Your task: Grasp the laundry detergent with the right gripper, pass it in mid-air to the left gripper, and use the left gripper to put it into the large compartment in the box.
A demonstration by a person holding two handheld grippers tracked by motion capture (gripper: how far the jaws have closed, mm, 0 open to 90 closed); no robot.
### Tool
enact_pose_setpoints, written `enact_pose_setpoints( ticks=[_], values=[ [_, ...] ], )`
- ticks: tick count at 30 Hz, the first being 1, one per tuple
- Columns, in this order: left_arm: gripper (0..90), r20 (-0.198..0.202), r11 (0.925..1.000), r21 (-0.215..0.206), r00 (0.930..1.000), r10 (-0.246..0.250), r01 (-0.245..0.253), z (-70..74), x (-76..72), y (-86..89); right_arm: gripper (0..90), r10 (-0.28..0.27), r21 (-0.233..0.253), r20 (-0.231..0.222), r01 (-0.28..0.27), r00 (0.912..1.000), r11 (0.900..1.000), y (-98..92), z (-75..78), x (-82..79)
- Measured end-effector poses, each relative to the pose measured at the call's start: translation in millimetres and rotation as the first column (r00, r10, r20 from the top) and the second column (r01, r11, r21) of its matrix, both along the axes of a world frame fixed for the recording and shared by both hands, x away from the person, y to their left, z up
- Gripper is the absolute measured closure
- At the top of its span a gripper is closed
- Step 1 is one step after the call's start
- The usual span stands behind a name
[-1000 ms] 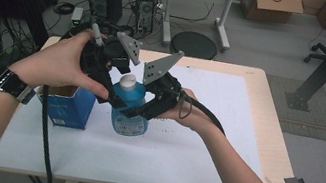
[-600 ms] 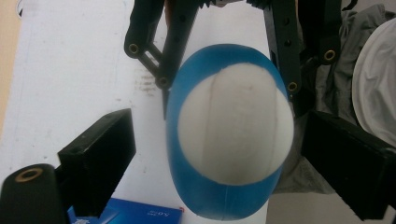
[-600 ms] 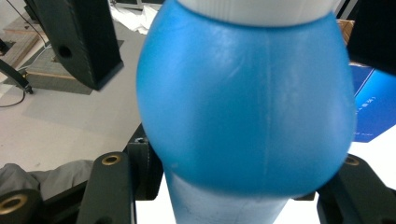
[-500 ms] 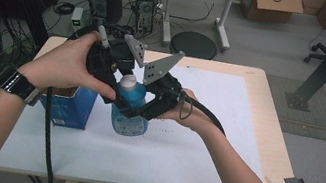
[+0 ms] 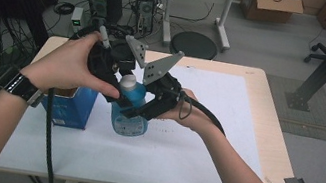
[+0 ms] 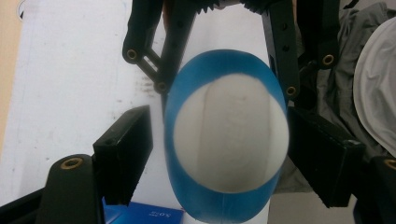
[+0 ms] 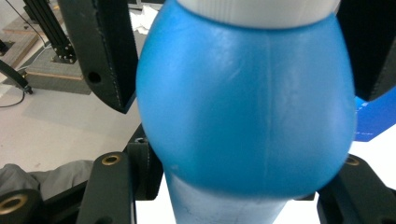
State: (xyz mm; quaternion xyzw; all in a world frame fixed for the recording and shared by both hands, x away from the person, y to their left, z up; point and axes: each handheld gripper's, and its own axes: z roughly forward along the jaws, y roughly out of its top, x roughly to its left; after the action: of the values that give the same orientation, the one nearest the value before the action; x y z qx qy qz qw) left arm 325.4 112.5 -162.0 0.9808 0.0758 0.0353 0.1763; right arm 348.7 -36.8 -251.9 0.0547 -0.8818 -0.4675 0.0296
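Plainly, the blue box (image 5: pixel 69 105) stands at the left of the table (image 5: pixel 222 147), just beside the blue bottle (image 5: pixel 130 111), which is upright on the white sheet. The left tongs (image 6: pixel 215 158) straddle its white cap (image 6: pixel 231 140), spread, not yet biting; the right tongs (image 7: pixel 243 84) pinch the bottle's shoulder. If that pinch is weak, twisting could spin the bottle or tip it onto the box.
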Motion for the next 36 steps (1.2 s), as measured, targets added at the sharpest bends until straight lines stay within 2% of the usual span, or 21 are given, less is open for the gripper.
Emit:
enact_pose_setpoints(
  ticks=[20,36],
  values=[
    [36.5,-0.012,0.9995,0.032,0.9999,0.003,-0.003,-1.1,-0.9,-3.1,43.0,0.0,-0.008,0.008,0.0,1.0,1.0,1.1,-0.5,-1.2],
    [37.9,-0.006,0.9979,0.057,0.9995,0.03,-0.03,0.0,-1.5,-7.0,42.5,-0.001,-0.009,-0.001,0.001,1.0,1.0,0.8,-1.5,0.7]
  ],
)
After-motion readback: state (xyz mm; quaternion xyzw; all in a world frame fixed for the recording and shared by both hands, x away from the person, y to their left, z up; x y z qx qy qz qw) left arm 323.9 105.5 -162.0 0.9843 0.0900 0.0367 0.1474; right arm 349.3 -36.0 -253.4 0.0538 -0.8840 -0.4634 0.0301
